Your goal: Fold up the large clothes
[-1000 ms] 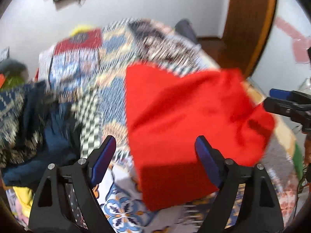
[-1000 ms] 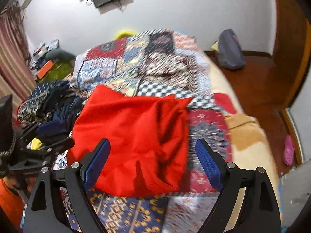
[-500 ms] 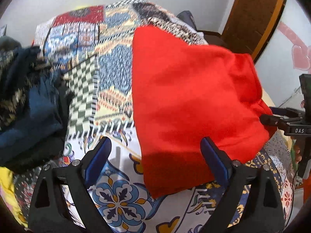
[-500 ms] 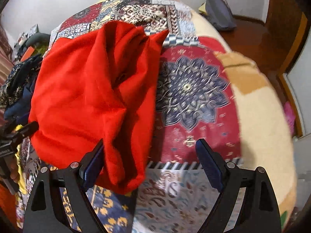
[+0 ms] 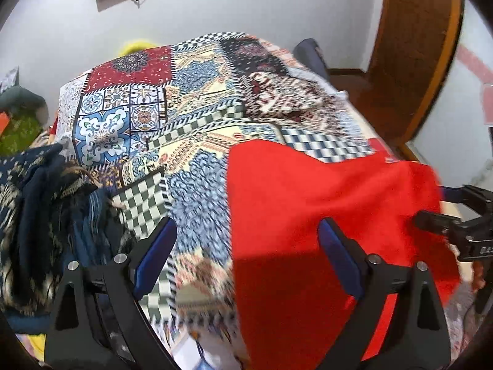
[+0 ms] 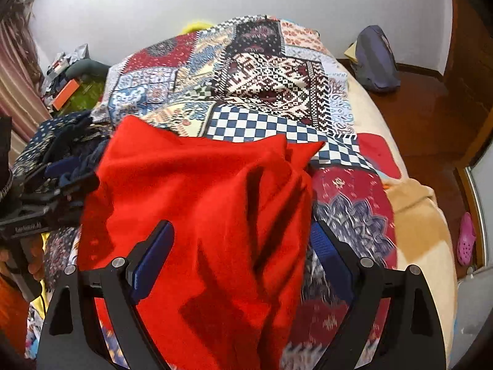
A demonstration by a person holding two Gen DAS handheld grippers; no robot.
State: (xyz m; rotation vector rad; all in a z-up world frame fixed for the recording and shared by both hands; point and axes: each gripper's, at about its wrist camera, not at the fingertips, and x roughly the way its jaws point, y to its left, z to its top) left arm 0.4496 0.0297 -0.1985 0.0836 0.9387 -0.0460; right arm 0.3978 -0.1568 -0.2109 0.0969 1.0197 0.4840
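Note:
A large red garment (image 5: 323,191) lies rumpled on the patchwork bedspread (image 5: 197,117). My left gripper (image 5: 246,228) is open above the garment's left edge, which runs between its blue pads, and nothing is gripped. The right gripper (image 5: 456,215) shows at the garment's right side. In the right wrist view the red garment (image 6: 200,185) spreads with folds under my open right gripper (image 6: 241,229), whose pads hold nothing. The left gripper (image 6: 37,212) sits at the far left by the cloth's edge.
A pile of dark patterned clothes (image 5: 40,200) is heaped on the bed's left side. A grey backpack (image 6: 376,58) stands on the wooden floor past the bed, and a pink shoe (image 6: 465,240) lies at the right. A brown door (image 5: 416,46) is at the right.
Both views closed in over the red garment half a second ago and have since pulled back. The left jaws stand slightly wider than a second ago. The garment stays on the bed.

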